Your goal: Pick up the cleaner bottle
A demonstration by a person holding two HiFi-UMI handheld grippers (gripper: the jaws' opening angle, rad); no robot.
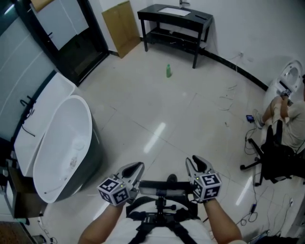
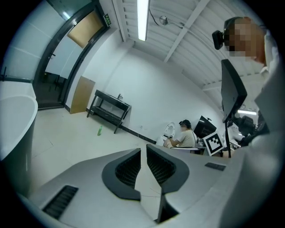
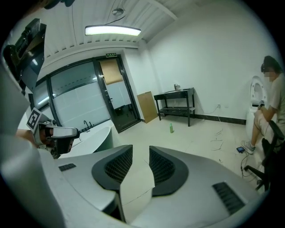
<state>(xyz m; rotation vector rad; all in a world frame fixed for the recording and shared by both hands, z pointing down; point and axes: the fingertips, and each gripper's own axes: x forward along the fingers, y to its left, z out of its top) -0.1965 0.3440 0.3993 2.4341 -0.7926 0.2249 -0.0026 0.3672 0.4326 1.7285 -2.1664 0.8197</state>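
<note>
**Cleaner bottle stood alone on the floor; both tongs empty.**

The bathtub (image 1: 62, 143), at ten o'clock from the tongs, was white inside, and I could not make out anything in it. The toilet (image 1: 290, 76) stood at two o'clock with its lid raised. A basin (image 1: 174, 10) was set into the top of the black table (image 1: 147, 13) at twelve o'clock. The green bottle (image 1: 168, 71) stood upright on the pale glossy floor (image 1: 157, 109), at twelve o'clock, just before the table and well apart from both tongs. A wooden board (image 1: 121, 26) leaned on the wall at eleven o'clock. A person (image 1: 286, 114) sat by an office chair (image 1: 271, 152) at three o'clock. The left gripper (image 2: 143, 150) showed a narrow gap between its jaws. The right gripper (image 3: 140, 149) showed a wider gap, and nothing lay in either. Counted: one bottle, one bathtub, one toilet, one table, one board, one chair, two grippers.
</note>
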